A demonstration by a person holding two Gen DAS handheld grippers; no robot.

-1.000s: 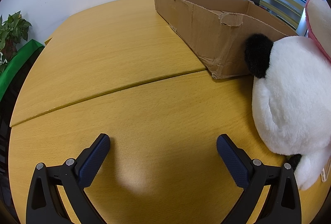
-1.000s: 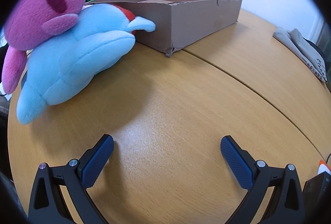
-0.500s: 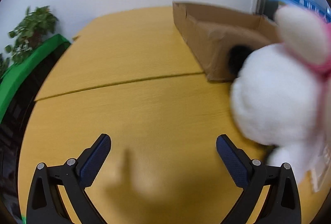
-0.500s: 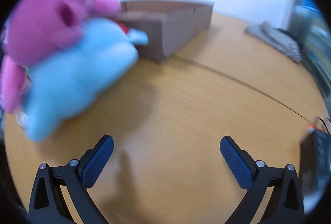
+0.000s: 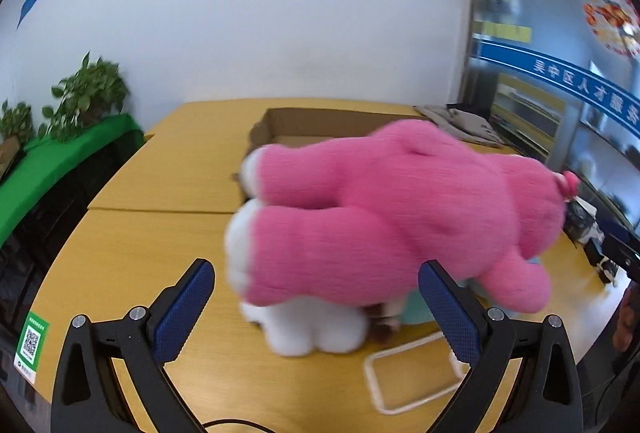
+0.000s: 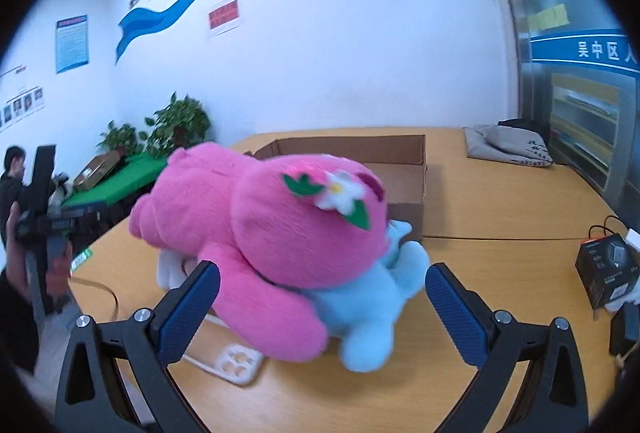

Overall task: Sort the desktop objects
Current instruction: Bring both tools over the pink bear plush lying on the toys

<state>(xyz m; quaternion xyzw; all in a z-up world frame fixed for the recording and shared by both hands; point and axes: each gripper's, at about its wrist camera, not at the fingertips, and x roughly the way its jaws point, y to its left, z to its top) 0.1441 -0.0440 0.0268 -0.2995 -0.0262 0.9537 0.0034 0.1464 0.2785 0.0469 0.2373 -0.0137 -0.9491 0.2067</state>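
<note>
A pink plush (image 5: 384,221) lies across a pile of soft toys on the wooden table, on top of a white plush (image 5: 316,329). In the right wrist view the pink plush (image 6: 288,245) has a felt flower on its head and rests on a light blue plush (image 6: 372,317). An open cardboard box (image 5: 320,123) (image 6: 360,153) stands just behind the pile. My left gripper (image 5: 320,313) is open, its pads either side of the toys' near end. My right gripper (image 6: 322,313) is open too, framing the pink head and the blue body.
A clear phone case (image 5: 416,377) (image 6: 236,361) lies on the table by the toys. A black box (image 6: 608,269) with cables sits at the right, folded grey cloth (image 6: 508,149) at the back. A green-covered stand with potted plants (image 5: 64,153) flanks the left edge. A person (image 6: 16,201) is at far left.
Both grippers have lifted and tilted up from the table surface and swung toward the toy pile. The pink plush now fills the middle of both views. The jaws stay wide.
</note>
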